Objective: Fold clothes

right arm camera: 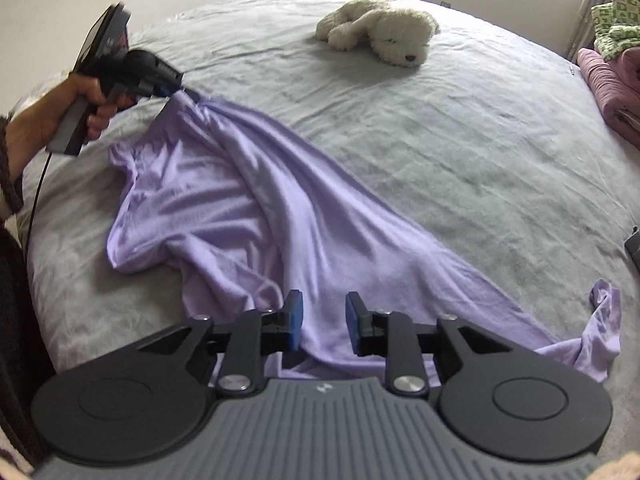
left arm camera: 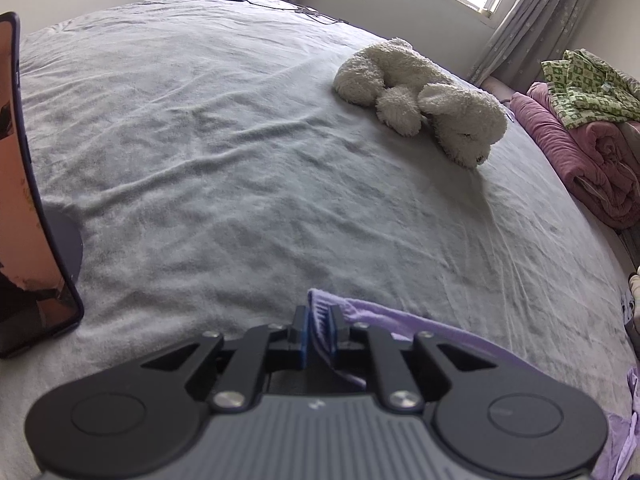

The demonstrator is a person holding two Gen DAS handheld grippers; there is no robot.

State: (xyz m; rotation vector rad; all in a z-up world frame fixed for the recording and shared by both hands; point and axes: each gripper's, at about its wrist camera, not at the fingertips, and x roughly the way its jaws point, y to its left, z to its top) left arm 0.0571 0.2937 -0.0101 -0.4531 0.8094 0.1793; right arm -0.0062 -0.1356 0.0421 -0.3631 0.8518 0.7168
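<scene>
On the bed [right arm camera: 440,140], left gripper [left arm camera: 320,330] pinches the lilac shirt [right arm camera: 248,208]; right gripper [right arm camera: 322,322] gapes over it

Bed: I see a wide grey bedspread [left arm camera: 240,160], lightly wrinkled.
Toy: a white plush dog [right arm camera: 380,28] lies on its side far across it.
Right edge: folded pink blankets [left arm camera: 592,152], a green patterned garment [left arm camera: 588,88] on top.
Window: curtains [left arm camera: 532,16] beside it.
</scene>
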